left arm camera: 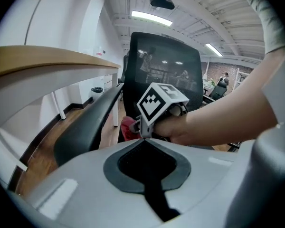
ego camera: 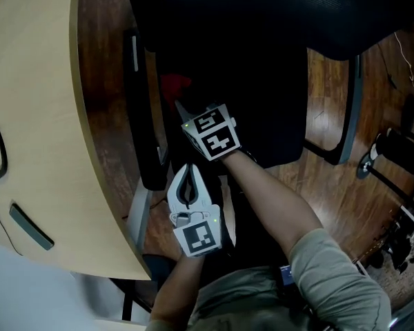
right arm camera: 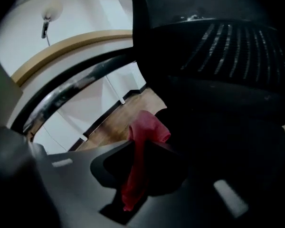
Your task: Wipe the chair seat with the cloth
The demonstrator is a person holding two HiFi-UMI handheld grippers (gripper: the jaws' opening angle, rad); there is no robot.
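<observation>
Right gripper [ego camera: 181, 109] jaws clenching red cloth [right arm camera: 142, 146], hovering over chair seat [ego camera: 276, 102] beside armrest [ego camera: 141, 116]. Left gripper [ego camera: 188, 169] jaws pressing together, empty. Risk: cloth slipping free (thin pinch, seat dragging fabric).

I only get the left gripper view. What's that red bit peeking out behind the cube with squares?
Observer: A red cloth. The right gripper view shows it pinched between the right gripper's jaws.
Operator: Is it on the seat?
Observer: The head view puts it over the black seat, close to the armrest. It's too dark to tell if they touch.
Operator: Where's my gripper?
Observer: From above, the left gripper sits nearer the person than the right one, by the armrest's front end.
</observation>
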